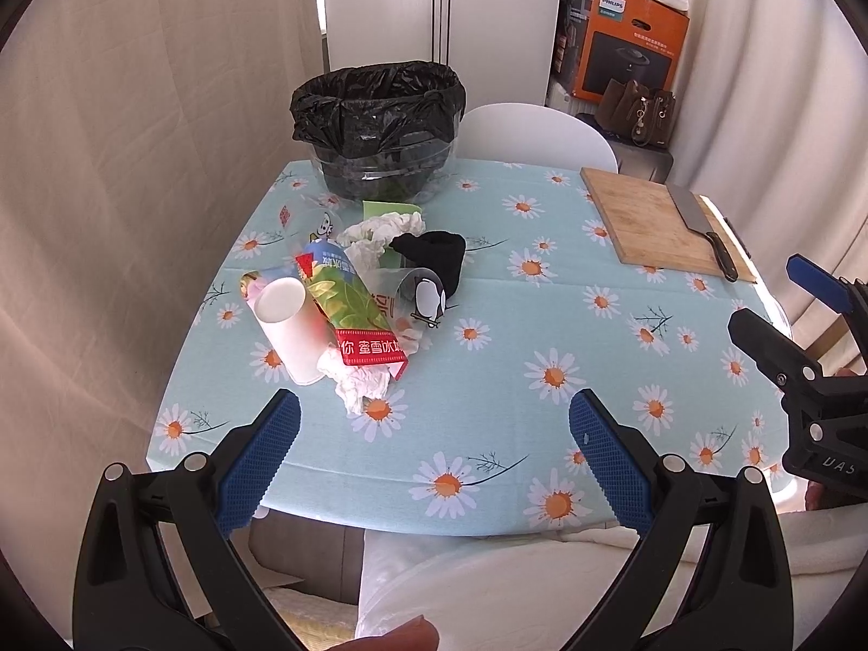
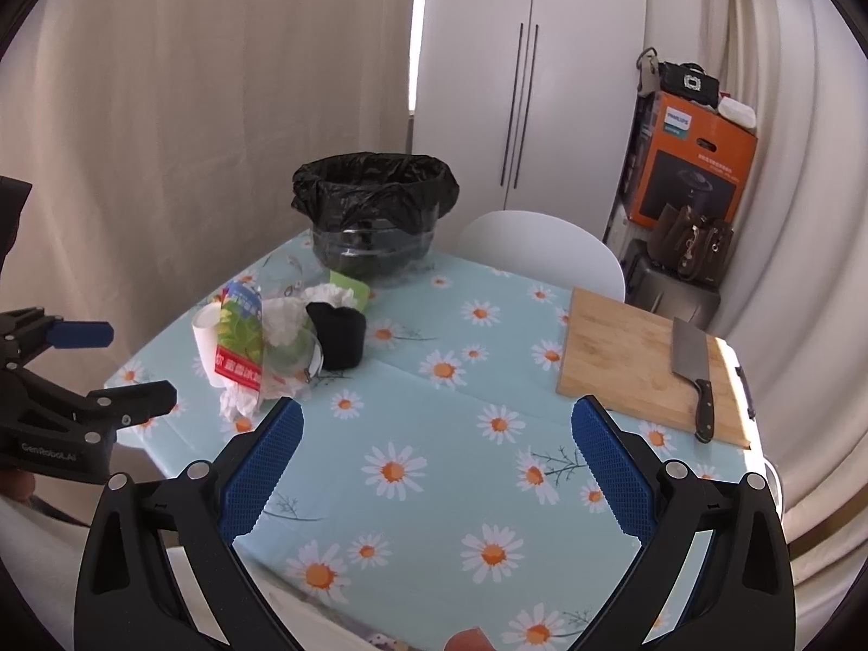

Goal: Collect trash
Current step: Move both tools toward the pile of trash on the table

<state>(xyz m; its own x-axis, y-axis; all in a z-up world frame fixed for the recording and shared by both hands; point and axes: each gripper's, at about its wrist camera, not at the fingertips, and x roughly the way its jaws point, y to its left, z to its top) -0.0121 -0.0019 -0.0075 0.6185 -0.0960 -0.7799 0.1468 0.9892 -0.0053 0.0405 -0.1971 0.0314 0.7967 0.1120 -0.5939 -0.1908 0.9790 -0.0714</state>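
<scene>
A heap of trash lies on the table's left side: a white paper cup (image 1: 285,320), a green and red drink carton (image 1: 352,314), crumpled tissues (image 1: 361,385), a clear plastic cup with a penguin print (image 1: 420,295) and a black cloth lump (image 1: 436,257). Behind it stands a clear bin lined with a black bag (image 1: 380,125). My left gripper (image 1: 434,412) hovers open near the table's front edge, just short of the heap. My right gripper (image 2: 436,423) is open too, above the table's middle, with nothing between its fingers. The heap (image 2: 271,342) and bin (image 2: 374,206) show left of it.
A wooden cutting board (image 1: 659,228) with a cleaver (image 1: 700,222) lies at the table's right. A white chair (image 1: 534,133) stands behind the table. Curtains hang on the left; an orange box (image 1: 624,49) and a brown bag (image 1: 637,114) sit at the back right.
</scene>
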